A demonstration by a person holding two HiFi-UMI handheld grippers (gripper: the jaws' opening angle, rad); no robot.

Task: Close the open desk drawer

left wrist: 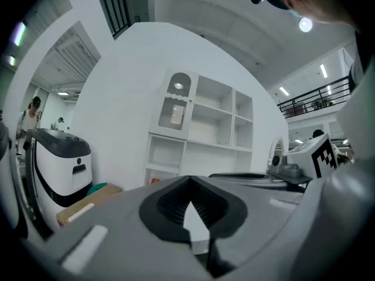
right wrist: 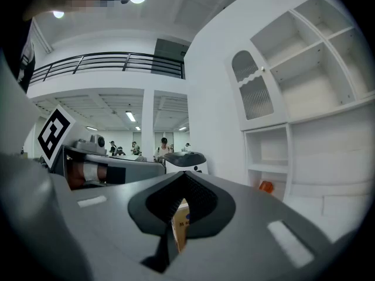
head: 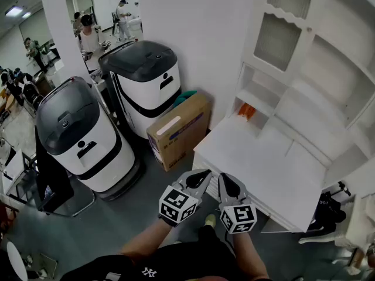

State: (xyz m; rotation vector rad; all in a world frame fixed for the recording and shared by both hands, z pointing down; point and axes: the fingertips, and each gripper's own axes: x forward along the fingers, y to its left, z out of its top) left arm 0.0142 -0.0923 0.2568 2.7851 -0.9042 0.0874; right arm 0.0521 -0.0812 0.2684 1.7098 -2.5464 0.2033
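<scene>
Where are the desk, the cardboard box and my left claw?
desk (head: 263,171), head view, bare top.
cardboard box (head: 180,127), head view, top face.
left claw (head: 203,175), head view, between its tips.

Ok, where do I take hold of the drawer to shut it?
The drawer doesn't show plainly; it would sit under the front edge of the desk, ahead of the left gripper and right gripper, both shut. Probably no grip: press its flat front, coming straight from the person's side.
</scene>
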